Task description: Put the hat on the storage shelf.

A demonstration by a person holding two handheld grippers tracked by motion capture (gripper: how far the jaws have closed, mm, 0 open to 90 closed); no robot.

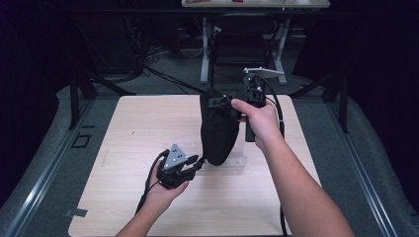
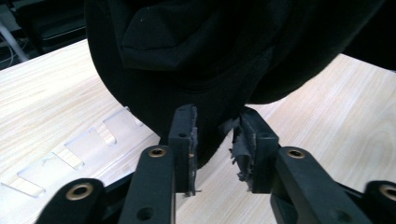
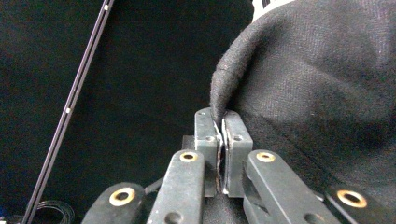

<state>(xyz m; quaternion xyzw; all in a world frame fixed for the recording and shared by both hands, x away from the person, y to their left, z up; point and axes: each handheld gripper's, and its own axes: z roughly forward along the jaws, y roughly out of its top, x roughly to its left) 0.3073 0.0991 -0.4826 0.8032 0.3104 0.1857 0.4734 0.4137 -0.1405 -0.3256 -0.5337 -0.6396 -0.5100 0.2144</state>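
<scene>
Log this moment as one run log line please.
right gripper: shut on black cloth, held up over table | left gripper: open, jaws astride cloth's bottom tip | clear plastic strip: flat on table

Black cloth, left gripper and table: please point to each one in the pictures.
Black cloth (image 1: 217, 133), high view, middle of the hanging part.
Left gripper (image 2: 215, 140), left gripper view, midway between its fingertips.
Table (image 1: 143, 118), high view, bare wood left of the cloth.

Both tongs are black, with brass-ringed screws along their jaws; the left tongs (image 1: 196, 162) carry a grey three-cornered plate and a black cable.
</scene>
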